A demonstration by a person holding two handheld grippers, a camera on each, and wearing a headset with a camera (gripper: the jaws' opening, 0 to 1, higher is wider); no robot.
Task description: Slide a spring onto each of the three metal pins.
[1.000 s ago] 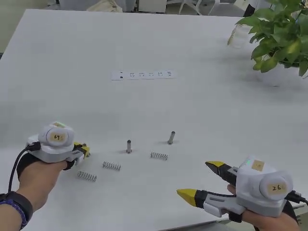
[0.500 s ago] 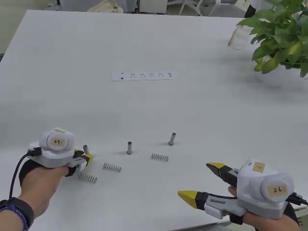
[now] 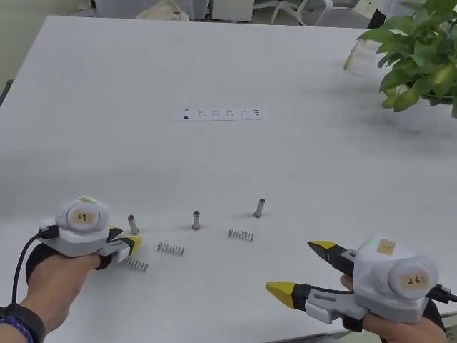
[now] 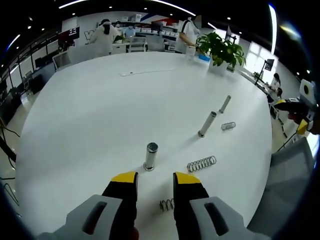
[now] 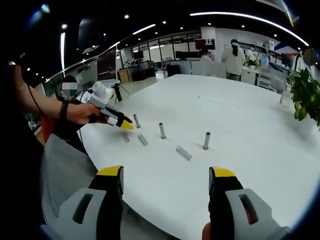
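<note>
Spring [image 4: 167, 204], nearest of three loose on the white table [image 3: 214, 64]: lies just under your left gripper [image 4: 155, 176], whose jaws are narrowly parted and empty, lined up to pinch it. Bare upright pin [image 4: 150, 156] just beyond. Your right gripper [image 5: 165, 172], wide open and empty, waits aside.

White table [image 3: 214, 64] with three upright pins [image 3: 196, 220], three springs [image 3: 241, 234] lying flat, power strip [image 3: 217, 113]

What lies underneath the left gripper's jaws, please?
A spring lies on the white table beneath the left gripper; one end is hidden behind a jaw.
</note>
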